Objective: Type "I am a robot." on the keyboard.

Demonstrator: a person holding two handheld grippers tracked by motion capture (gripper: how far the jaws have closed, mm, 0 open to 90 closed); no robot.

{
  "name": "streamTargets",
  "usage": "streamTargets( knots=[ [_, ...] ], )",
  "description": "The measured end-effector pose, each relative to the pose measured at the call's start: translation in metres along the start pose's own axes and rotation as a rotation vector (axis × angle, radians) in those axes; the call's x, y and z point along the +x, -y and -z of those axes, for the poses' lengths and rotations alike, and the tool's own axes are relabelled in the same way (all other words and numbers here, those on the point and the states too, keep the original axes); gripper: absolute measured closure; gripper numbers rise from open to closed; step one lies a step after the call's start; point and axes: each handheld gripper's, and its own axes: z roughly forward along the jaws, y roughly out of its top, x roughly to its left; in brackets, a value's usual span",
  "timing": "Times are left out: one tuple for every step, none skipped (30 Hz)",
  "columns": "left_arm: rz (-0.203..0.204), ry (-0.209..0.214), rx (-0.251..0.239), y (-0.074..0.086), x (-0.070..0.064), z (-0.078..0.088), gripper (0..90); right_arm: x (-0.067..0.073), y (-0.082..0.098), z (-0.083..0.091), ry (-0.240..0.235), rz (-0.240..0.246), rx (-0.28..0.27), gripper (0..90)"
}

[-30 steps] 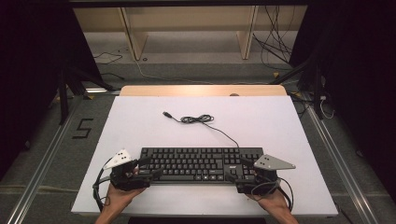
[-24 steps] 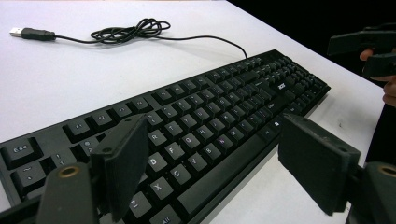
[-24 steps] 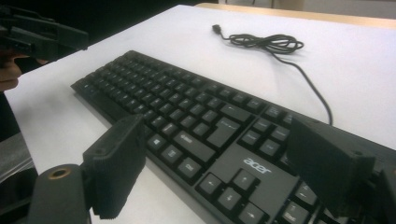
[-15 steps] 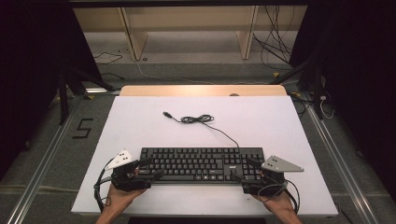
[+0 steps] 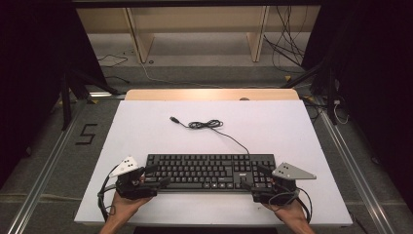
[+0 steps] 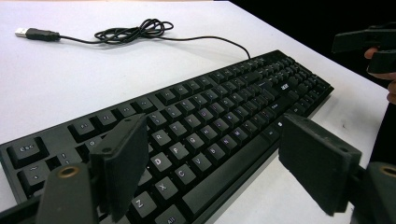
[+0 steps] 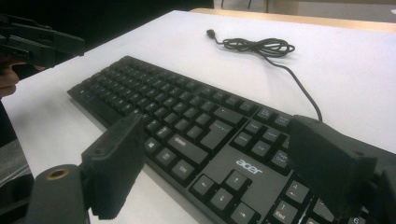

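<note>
Keyboard (image 5: 210, 171) flanked at both ends, jaws spread wide.

Nearest the person, the left gripper (image 5: 152, 175) is seen at the keyboard's left end and the right gripper (image 5: 254, 177) at its right end, each with jaws apart straddling the near corner, nothing pinched. The keyboard is laid flat near the front edge of the table (image 5: 146, 131). Beyond the keyboard, its cable (image 5: 207, 125) is bunched in a loose coil, with the plug (image 5: 173, 119) left of that.

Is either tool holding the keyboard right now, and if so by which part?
Neither. Both the left tool and the right tool are open, jaws spread above the keyboard's two ends, not clamped on it.
</note>
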Motion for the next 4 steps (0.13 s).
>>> streamTargets(
  knots=[
    [0.000, 0.000, 0.000, 0.0000, 0.0000, 0.0000, 23.8, 0.0001, -0.0001, -0.0001, 0.000, 0.001, 0.000, 20.3],
    [-0.001, 0.000, 0.001, 0.0000, 0.0001, 0.0000, 23.8, 0.0002, -0.0001, -0.0001, 0.000, 0.001, -0.001, 20.3],
    [-0.001, -0.001, 0.001, 0.0000, 0.0001, 0.0000, 23.8, 0.0003, -0.0001, -0.0001, 0.000, 0.001, 0.000, 20.3],
    [-0.001, -0.001, 0.001, 0.0000, 0.0003, 0.0000, 23.8, 0.0005, -0.0002, -0.0002, -0.001, 0.000, 0.001, 20.3]
  ],
)
